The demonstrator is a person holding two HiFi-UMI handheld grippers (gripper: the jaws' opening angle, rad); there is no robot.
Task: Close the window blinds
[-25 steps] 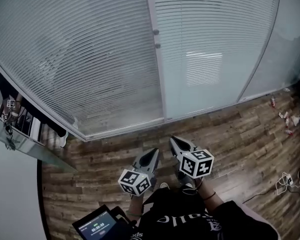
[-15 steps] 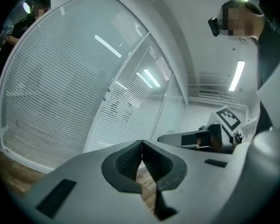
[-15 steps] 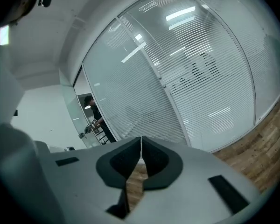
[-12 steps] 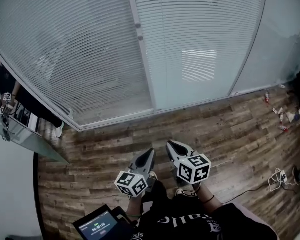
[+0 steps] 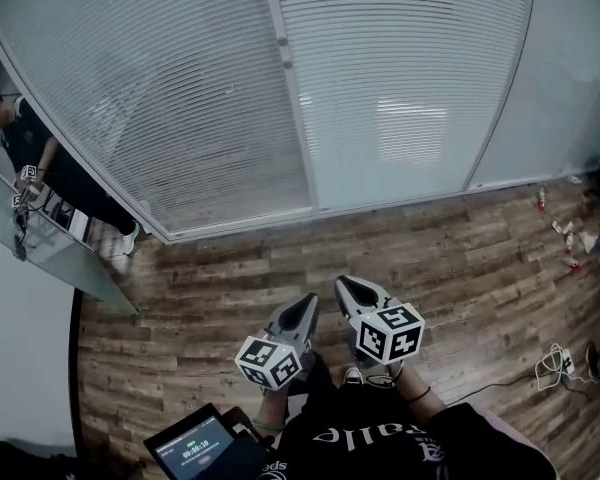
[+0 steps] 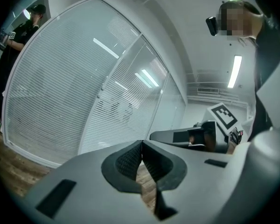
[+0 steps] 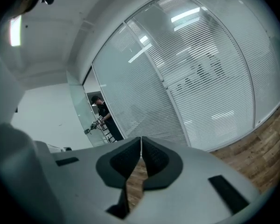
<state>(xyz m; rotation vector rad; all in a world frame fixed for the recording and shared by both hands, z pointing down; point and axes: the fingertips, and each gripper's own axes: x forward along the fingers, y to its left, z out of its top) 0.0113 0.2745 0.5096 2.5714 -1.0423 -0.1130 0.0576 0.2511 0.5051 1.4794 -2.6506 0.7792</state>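
Observation:
White slatted blinds (image 5: 160, 98) hang behind the glass wall ahead, split by a vertical frame post (image 5: 298, 118) that carries two small knobs (image 5: 286, 53). The slats also fill the left gripper view (image 6: 60, 101) and the right gripper view (image 7: 210, 78). My left gripper (image 5: 308, 303) and right gripper (image 5: 342, 284) are held low, side by side over the wooden floor, well short of the blinds. Both point toward the glass wall. In each gripper view the jaws meet at the tips (image 6: 142, 143) (image 7: 141, 139) with nothing between them.
A person in dark clothes (image 5: 40, 168) stands by a glass door at the left, also in the right gripper view (image 7: 102, 118). A tablet (image 5: 195, 448) sits at my lower left. Litter (image 5: 580, 238) and a cable (image 5: 560, 363) lie on the floor at the right.
The head view has swung a little, so the frame post sits further left and the person at the left shows more. Both grippers stay low, together and shut.

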